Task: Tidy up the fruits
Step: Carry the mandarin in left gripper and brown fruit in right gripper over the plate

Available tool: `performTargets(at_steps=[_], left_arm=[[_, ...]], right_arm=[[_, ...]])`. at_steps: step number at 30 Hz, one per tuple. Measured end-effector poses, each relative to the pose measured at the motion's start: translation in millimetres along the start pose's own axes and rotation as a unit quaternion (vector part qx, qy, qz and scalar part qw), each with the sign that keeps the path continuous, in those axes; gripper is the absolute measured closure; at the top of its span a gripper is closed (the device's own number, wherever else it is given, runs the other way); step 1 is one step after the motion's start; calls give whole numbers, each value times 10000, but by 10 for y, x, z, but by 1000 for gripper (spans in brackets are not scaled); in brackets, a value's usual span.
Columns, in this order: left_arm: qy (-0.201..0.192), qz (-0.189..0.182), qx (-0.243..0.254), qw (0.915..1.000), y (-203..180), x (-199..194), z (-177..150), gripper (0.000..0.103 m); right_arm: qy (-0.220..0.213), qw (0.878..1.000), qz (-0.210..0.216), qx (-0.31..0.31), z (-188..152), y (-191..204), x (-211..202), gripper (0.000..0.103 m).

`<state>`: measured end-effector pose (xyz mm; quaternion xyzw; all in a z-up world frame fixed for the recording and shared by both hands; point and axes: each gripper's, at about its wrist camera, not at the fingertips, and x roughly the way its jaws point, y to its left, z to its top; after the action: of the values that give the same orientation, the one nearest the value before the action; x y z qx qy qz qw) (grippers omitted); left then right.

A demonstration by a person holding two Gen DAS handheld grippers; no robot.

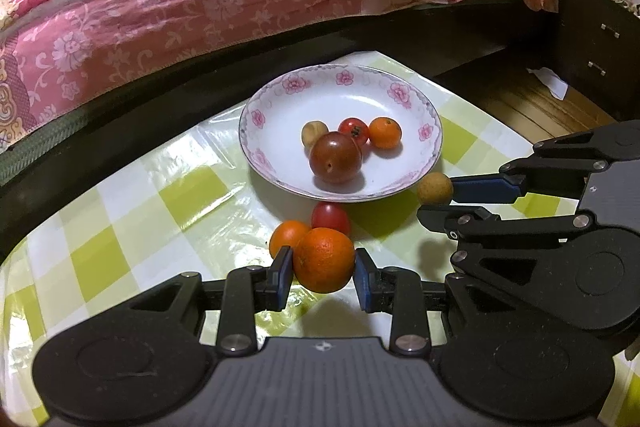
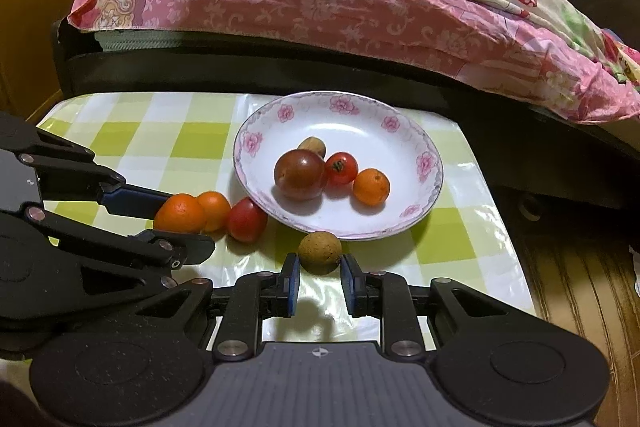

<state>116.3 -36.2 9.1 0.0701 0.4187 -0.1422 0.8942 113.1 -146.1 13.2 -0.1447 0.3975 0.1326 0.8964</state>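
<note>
Left wrist view: left gripper (image 1: 323, 269), jaws apart, brackets the large round orange (image 1: 324, 259) on the checked tablecloth; the flowered white plate (image 1: 400, 183) lies at twelve o'clock. Right gripper (image 2: 319, 277), likewise apart, flanks the brown round fruit (image 2: 320, 252).

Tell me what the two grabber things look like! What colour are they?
Both look alike. The left gripper and right gripper are matte black, with blue pads on the fingers, jointed bars held by silver screws, two round bumps at the base and a ribbed grey plate with a small white cross mark. No cables or sleeves show.
</note>
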Motion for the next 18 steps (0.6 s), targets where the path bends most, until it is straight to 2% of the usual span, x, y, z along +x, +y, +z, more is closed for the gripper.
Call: performTargets(at_steps=[18], left_arm=[[-31,88,34,10000,8,14,75,63]], right_arm=[[-22,9999,32,117,54,-42,18,84]])
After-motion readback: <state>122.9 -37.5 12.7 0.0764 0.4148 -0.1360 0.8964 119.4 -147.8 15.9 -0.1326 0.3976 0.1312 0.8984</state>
